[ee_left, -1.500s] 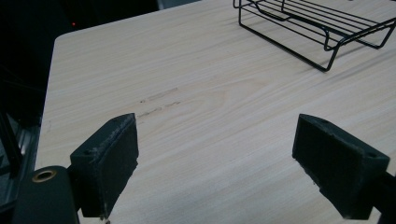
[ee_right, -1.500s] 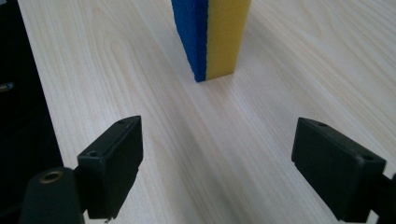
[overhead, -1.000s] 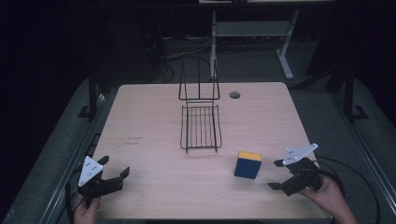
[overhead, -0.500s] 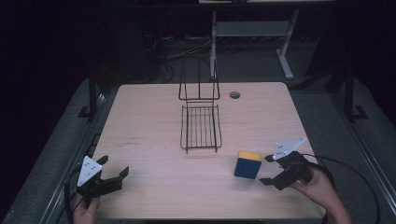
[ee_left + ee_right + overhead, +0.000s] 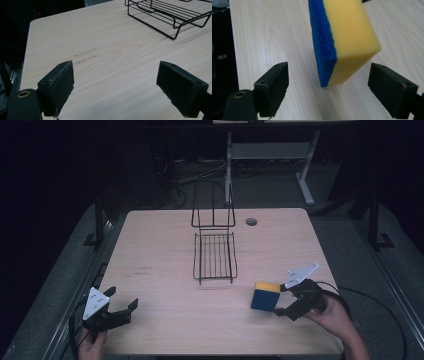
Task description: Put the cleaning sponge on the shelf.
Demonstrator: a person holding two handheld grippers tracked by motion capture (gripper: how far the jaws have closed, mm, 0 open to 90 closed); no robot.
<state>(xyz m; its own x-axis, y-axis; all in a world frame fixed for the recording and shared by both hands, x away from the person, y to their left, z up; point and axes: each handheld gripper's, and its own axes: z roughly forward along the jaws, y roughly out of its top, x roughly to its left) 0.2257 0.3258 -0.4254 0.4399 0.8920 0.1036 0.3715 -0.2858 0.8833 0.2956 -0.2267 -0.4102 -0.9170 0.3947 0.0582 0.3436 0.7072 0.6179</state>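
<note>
Sponge (image 5: 265,296): a yellow block with a blue scouring face, standing on the near right part of the table, just beside my right claw. In the right gripper view the sponge (image 5: 344,40) sits ahead of and between my two jaws, blue face turned to the left, yellow foam to the right. I cannot tell whether either jaw touches it. No print or logo reads on it.

Right claw (image 5: 284,300): jaws spread wide, gripping nothing. In the high view its tips point at the sponge's right side. A grey three-cornered plate sits on top, and my right hand (image 5: 334,316) holds it from the near edge.

Left claw (image 5: 121,304): jaws spread wide, gripping nothing, at the near left corner of the table, well apart from the sponge. My left hand (image 5: 91,344) holds it at the table's edge.

Wire rack (image 5: 215,254): black, with a flat barred tray and an upright back, at the middle of the table, beyond the sponge and apart from it. Its corner shows at the top of the left gripper view (image 5: 172,15).

Table (image 5: 160,245): pale wood grain, with a round hole near the far edge.

Writing: faint dark marks (image 5: 85,55) on the wood ahead of my left claw, too smudged to read.
</note>
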